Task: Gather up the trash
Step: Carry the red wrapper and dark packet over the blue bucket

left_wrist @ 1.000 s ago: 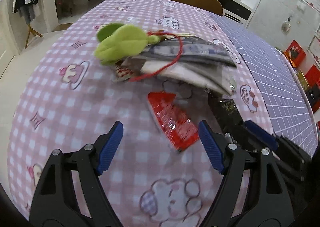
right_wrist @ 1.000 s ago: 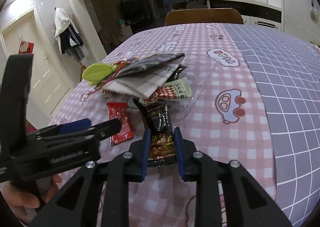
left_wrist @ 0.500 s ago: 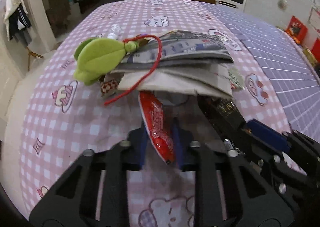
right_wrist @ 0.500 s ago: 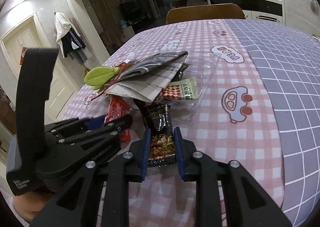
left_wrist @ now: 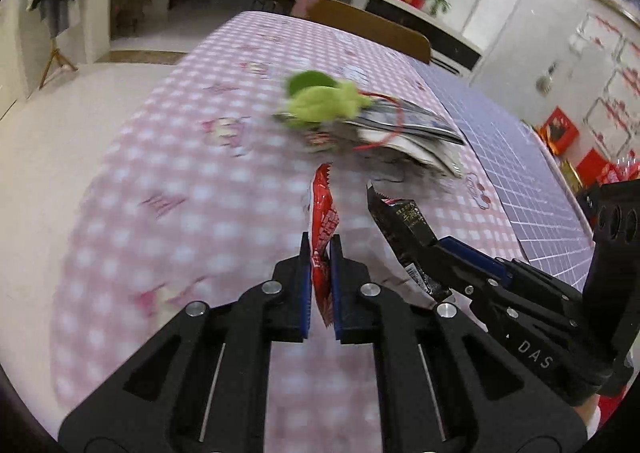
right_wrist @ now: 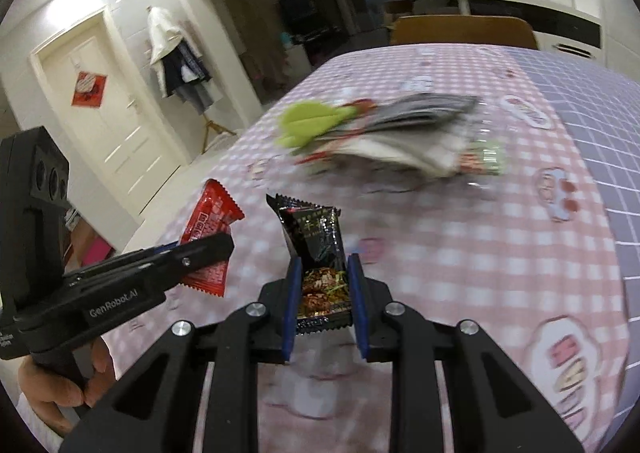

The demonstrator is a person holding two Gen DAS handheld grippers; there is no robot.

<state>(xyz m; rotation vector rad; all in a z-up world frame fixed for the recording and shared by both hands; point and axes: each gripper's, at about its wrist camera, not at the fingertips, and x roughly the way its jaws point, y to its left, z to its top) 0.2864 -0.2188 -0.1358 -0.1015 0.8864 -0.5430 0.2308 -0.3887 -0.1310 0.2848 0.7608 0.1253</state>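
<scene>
My left gripper (left_wrist: 320, 253) is shut on a red snack wrapper (left_wrist: 323, 213) and holds it up off the table. It also shows in the right wrist view (right_wrist: 208, 229). My right gripper (right_wrist: 322, 273) is shut on a black snack wrapper (right_wrist: 316, 241), also lifted; it shows in the left wrist view (left_wrist: 400, 225) at the right. Further back on the table lies a pile of folded newspaper (left_wrist: 408, 129) with a green plush toy (left_wrist: 320, 99) and more wrappers (right_wrist: 480, 161) under it.
The table has a pink checked cloth (left_wrist: 180, 189) and a purple grid mat (left_wrist: 516, 157) on its right side. A wooden chair (left_wrist: 368, 27) stands at the far end. The table's left edge drops to the floor (left_wrist: 48, 141).
The left gripper closed on the red wrapper and lifted it. The right gripper lifted the black wrapper off the table. Both have pulled back from the pile.
</scene>
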